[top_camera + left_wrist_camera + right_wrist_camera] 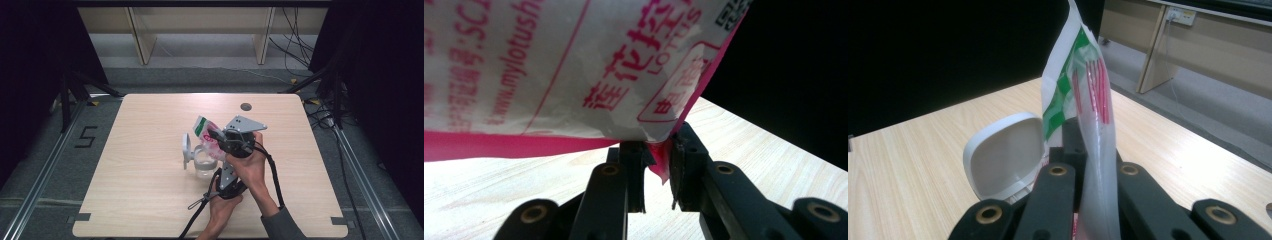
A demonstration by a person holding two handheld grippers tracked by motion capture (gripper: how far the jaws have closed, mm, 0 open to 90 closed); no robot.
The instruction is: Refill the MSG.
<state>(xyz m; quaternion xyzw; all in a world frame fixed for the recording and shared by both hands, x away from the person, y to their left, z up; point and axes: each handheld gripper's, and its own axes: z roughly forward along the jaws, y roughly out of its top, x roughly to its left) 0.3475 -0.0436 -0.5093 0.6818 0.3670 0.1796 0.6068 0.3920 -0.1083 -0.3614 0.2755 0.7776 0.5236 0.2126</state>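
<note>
From my seat the high view is evenly lit from above; the bench (150, 165) reads pale and clean, with a brighter band along its far edge, while black drapes on both sides swallow the corners. Shadows under the hands are soft and short. All three pictures look slightly soft. In the left tool view the pouch (549, 70) sits too close and its print blurs; the bench below it blows out to near white, and the background is black. In the right tool view the film of the pouch (1095, 150) catches glare and the background behind is mildly defocused.
</note>
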